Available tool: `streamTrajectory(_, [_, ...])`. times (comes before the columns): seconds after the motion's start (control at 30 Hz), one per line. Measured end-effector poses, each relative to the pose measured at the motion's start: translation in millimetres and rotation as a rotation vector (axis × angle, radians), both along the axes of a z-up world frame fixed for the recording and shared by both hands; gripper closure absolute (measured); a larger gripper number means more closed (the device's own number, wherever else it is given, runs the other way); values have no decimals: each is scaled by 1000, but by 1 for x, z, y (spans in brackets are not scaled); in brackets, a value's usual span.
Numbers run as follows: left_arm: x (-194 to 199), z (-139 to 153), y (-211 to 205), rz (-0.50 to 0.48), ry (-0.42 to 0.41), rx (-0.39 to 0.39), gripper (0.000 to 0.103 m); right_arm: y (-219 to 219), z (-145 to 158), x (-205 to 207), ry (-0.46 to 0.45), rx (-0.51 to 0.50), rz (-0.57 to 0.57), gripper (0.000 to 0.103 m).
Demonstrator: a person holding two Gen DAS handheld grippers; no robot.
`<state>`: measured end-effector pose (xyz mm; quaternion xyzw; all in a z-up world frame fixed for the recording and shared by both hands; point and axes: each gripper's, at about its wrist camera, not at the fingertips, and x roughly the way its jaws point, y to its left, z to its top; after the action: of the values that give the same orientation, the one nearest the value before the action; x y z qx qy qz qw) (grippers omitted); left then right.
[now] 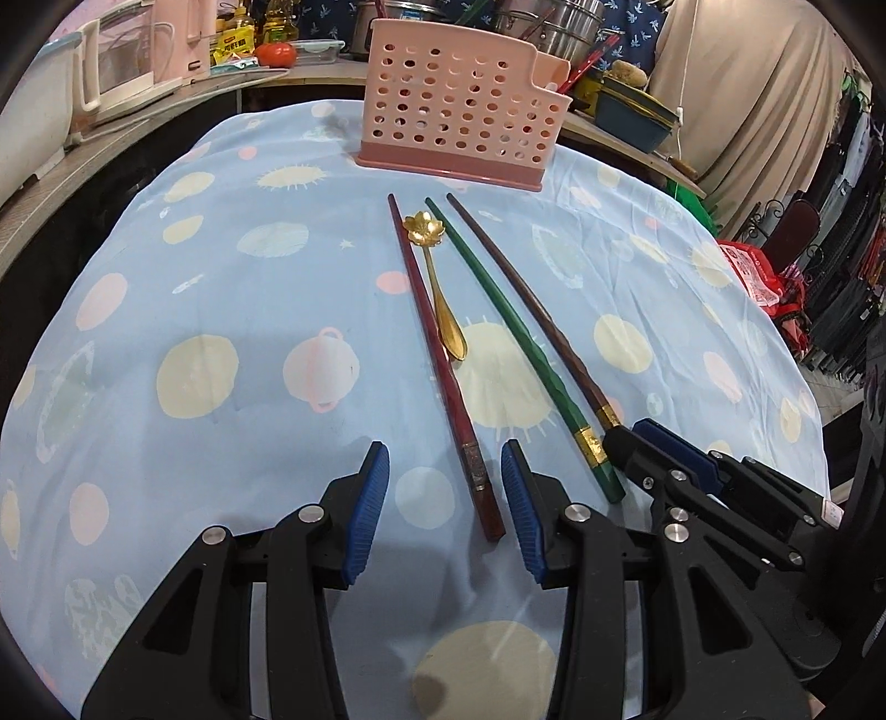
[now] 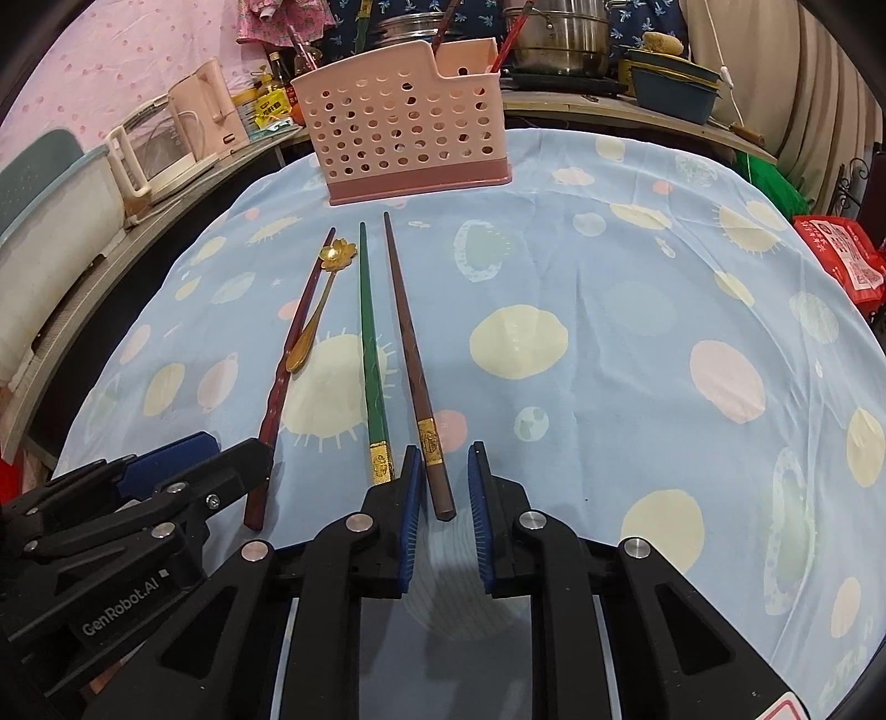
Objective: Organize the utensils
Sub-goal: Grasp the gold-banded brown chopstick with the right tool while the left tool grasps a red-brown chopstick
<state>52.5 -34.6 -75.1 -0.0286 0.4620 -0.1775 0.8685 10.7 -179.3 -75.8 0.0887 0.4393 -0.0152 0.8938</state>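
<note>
My left claw (image 1: 446, 476) wide open astride red chopstick (image 1: 437, 354) end, right claw (image 2: 441, 476) part-open round brown chopstick (image 2: 412, 354) butt — not pinched, green chopstick (image 2: 370, 354) & gold spoon (image 2: 315, 310) btwn, pink holder (image 2: 410, 127) beyond.

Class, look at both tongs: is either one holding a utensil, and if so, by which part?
Neither. Left tongs straddle the red chopstick's thick end; right tongs straddle the brown chopstick's. Both are open.

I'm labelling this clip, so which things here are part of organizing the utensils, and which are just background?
For the job:
red chopstick
green chopstick
brown chopstick
gold spoon
pink holder

Just lying about:
tomato
steel pots
kettle
blue tub
</note>
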Motion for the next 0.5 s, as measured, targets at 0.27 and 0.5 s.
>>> streamTrajectory(0.27, [-2, -2, -2, -6, -19, 26, 70, 1, 0, 0, 0, -6, 5, 89])
streamTrajectory(0.5, [-2, -4, 0, -5, -28, 46, 85, 1, 0, 0, 1, -5, 4, 91])
